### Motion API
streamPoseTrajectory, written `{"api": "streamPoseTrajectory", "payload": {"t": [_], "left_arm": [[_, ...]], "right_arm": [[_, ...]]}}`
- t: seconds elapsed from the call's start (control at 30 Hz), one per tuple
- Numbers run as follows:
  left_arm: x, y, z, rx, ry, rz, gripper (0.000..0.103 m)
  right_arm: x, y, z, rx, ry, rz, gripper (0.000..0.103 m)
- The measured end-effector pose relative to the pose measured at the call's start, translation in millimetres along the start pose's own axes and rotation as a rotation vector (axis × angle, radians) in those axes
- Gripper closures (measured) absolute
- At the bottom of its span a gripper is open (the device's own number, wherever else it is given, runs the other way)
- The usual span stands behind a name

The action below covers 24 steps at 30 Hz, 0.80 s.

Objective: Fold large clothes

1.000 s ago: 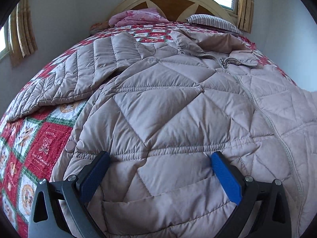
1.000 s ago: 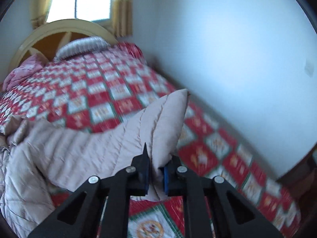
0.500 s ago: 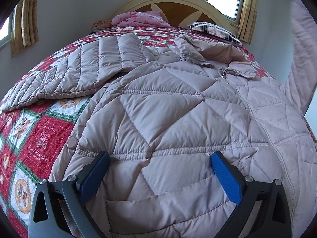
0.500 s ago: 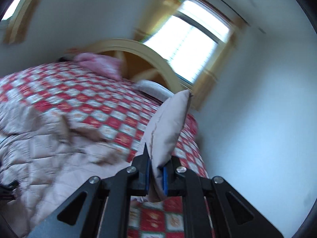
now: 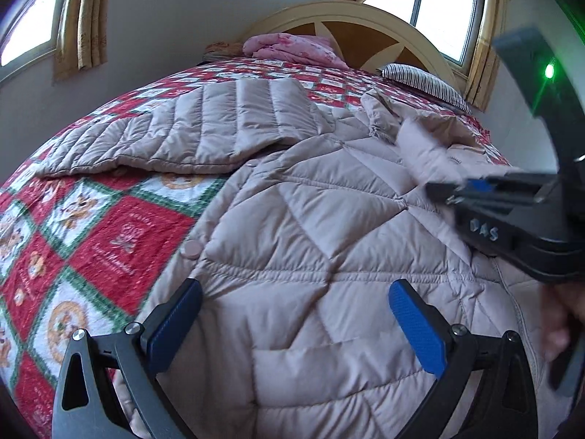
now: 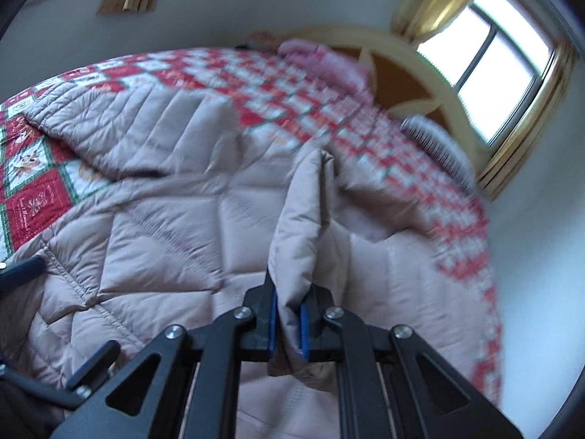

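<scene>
A large beige quilted puffer coat (image 5: 299, 248) lies spread on the bed, front up, one sleeve (image 5: 204, 135) stretched out to the left. My left gripper (image 5: 292, 314) is open, hovering over the coat's lower body, holding nothing. My right gripper (image 6: 289, 323) is shut on the coat's other sleeve (image 6: 303, 219) and holds it over the coat's body; it also shows in the left wrist view (image 5: 468, 188) at the right, with the sleeve end pinched.
The bed has a red, white and green patchwork quilt (image 5: 91, 234). A pink blanket (image 5: 292, 47) and a striped pillow (image 5: 424, 80) lie by the wooden headboard (image 5: 351, 25). Windows with yellow curtains flank it. A white wall (image 6: 541, 248) runs along the bed's right side.
My right gripper has carried the sleeve from the bed's right edge up and leftward over the coat's body, coming into the left wrist view. The left gripper stayed open, drifting slightly.
</scene>
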State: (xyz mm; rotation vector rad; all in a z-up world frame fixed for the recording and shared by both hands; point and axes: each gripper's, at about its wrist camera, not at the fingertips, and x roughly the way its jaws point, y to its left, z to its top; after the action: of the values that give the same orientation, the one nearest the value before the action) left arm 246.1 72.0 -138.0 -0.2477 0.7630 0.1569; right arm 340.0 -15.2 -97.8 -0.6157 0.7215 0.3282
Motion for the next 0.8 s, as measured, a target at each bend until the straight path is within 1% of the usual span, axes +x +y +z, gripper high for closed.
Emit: {"api": "streamPoseTrajectory", "payload": {"t": [0.03,0.07,0.1,0.13,0.17,0.2,0.23,0.3,0.37,0.4,0.43,0.47,0.5,0.57,0.6,0.63,0.67,0.7,0.73,0.77,0.8], "left_arm": [[-4.9,2.0,0.9,0.008,0.005,0.006,0.001],[-9.2,3.3,1.5,0.018,0.004,0.017,0.001],[-16.7,5.0,3.4,0.037,-0.002,0.033,0.001],[-23.6,6.6,5.0,0.056,-0.010,0.045,0.001],[-31.0,7.2,8.4,0.077,-0.016,0.055,0.001],[-41.5,7.4,14.8,0.098,-0.027,0.066,0.001],[-48.5,7.3,19.4,0.107,-0.040,0.066,0.001],[-69.6,4.0,36.2,0.133,-0.098,0.065,0.001],[-86.9,-11.7,58.3,0.167,-0.155,0.042,0.001],[-90.0,-23.4,70.7,0.180,-0.166,0.024,0.001],[-90.5,-28.5,77.8,0.184,-0.173,0.018,0.001],[-86.7,-44.7,90.3,0.190,-0.189,0.010,0.001],[-82.0,-53.2,97.8,0.192,-0.195,0.008,0.001],[-60.6,-82.9,112.3,0.205,-0.188,-0.017,0.001],[-51.9,-93.0,114.0,0.215,-0.189,-0.014,0.001],[-38.3,-106.0,116.2,0.235,-0.193,0.007,0.001],[-21.0,-120.9,115.7,0.259,-0.181,0.023,0.001],[-8.7,-129.9,114.3,0.277,-0.174,0.033,0.001],[12.1,-139.8,110.9,0.304,-0.171,0.062,0.001],[17.6,-144.1,106.6,0.310,-0.161,0.071,0.001],[32.5,-146.9,103.1,0.318,-0.140,0.079,0.001]], "right_arm": [[14.1,0.9,-3.1,0.028,0.037,0.055,0.091],[20.7,3.3,-7.3,0.054,0.053,0.099,0.086],[22.6,1.8,-9.5,0.083,0.051,0.146,0.077],[22.7,-0.6,-10.7,0.111,0.032,0.209,0.067],[17.1,-2.3,-10.5,0.124,0.025,0.237,0.043],[10.7,-6.8,-10.0,0.146,0.015,0.271,0.027],[-0.4,-13.3,-9.0,0.179,-0.002,0.323,0.026],[-28.8,-31.0,-9.7,0.234,-0.052,0.431,0.026],[-55.1,-45.2,-15.9,0.253,-0.104,0.458,0.026],[-68.3,-57.4,-21.4,0.262,-0.134,0.458,0.026],[-79.9,-73.2,-26.9,0.275,-0.164,0.433,0.026],[-86.9,-89.5,-32.4,0.291,-0.176,0.384,0.026],[-89.8,-105.7,-38.1,0.315,-0.183,0.326,0.026],[-85.2,-138.1,-47.3,0.384,-0.182,0.213,0.026],[-77.2,-163.8,-54.9,0.459,-0.172,0.133,0.026],[-71.7,-181.4,-60.0,0.509,-0.170,0.080,0.027],[-63.5,-198.6,-65.6,0.560,-0.167,0.030,0.028],[-52.8,-215.0,-71.2,0.604,-0.161,-0.005,0.028],[-34.9,-230.3,-76.0,0.645,-0.142,-0.030,0.028],[-26.0,-241.3,-78.6,0.664,-0.130,-0.036,0.029],[-12.6,-249.4,-81.3,0.684,-0.112,-0.042,0.029]]}}
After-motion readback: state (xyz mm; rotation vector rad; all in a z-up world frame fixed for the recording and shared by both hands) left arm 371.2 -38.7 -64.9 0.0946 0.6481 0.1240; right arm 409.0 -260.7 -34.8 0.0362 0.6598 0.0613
